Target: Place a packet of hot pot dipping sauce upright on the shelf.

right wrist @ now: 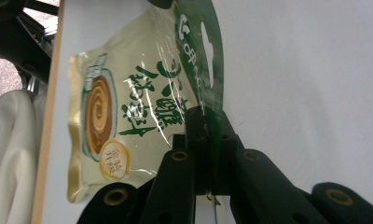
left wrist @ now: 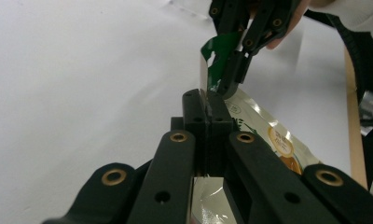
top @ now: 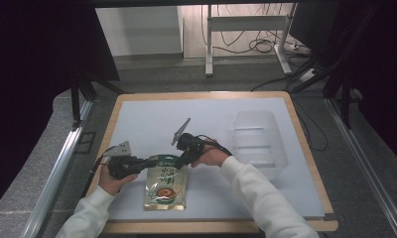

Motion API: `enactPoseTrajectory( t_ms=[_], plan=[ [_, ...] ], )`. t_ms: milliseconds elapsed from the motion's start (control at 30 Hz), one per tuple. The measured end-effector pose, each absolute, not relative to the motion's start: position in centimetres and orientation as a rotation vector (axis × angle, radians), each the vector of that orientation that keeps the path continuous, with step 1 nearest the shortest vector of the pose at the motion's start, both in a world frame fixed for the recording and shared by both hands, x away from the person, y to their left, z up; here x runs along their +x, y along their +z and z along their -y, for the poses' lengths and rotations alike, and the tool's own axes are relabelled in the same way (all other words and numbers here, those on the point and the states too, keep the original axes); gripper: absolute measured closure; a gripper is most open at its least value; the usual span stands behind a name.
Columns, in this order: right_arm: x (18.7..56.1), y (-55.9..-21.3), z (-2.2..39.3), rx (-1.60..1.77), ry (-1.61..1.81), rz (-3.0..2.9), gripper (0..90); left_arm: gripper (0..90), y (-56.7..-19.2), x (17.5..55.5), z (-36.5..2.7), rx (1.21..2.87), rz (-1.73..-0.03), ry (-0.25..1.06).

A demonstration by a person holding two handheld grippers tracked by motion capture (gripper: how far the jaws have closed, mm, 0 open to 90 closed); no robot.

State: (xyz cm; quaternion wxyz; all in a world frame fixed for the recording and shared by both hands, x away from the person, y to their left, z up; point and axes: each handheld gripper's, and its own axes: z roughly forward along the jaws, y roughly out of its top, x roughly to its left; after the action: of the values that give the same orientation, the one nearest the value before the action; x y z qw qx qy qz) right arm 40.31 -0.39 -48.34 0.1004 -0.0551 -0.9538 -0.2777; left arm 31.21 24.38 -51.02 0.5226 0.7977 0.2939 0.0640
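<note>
A cream and gold food pouch (top: pixel 165 188) with a green top strip (right wrist: pixel 198 42) lies on the white mat (top: pixel 152 119) near the front edge. My left gripper (top: pixel 152 162) comes in from the left and is shut on the pouch's top left corner (left wrist: pixel 205 100). My right gripper (top: pixel 180 162) reaches down from the right and is shut on the green strip (right wrist: pixel 208 116), which curls up off the mat. In the left gripper view the right gripper (left wrist: pixel 231 79) pinches the lifted green strip (left wrist: pixel 219 56) just beyond my own jaws, with the pouch body (left wrist: pixel 268 135) flat below.
A clear plastic tub (top: pixel 258 141) stands on the mat at the right. The wooden table edge (top: pixel 211 227) runs along the front. Beyond the table are a desk frame (top: pixel 209 44) and cables on the floor.
</note>
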Motion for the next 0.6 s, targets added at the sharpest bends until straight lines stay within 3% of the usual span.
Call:
enactPoseTrajectory(
  t_ms=[267,433,600],
  plan=[
    [40.0,-46.8,1.2,-0.18,-0.82,2.829,89.0,53.3,-50.9,30.4,-26.2,1.829,-0.789,0.206],
    [39.7,-44.5,2.1,-0.212,-0.879,2.843,89.1,42.3,-50.8,30.1,-26.8,1.825,-0.837,0.235],
    [39.1,-41.7,2.9,-0.198,-0.934,2.89,89.1,39.4,-50.9,30.0,-26.7,1.848,-0.853,0.247]
  ],
)
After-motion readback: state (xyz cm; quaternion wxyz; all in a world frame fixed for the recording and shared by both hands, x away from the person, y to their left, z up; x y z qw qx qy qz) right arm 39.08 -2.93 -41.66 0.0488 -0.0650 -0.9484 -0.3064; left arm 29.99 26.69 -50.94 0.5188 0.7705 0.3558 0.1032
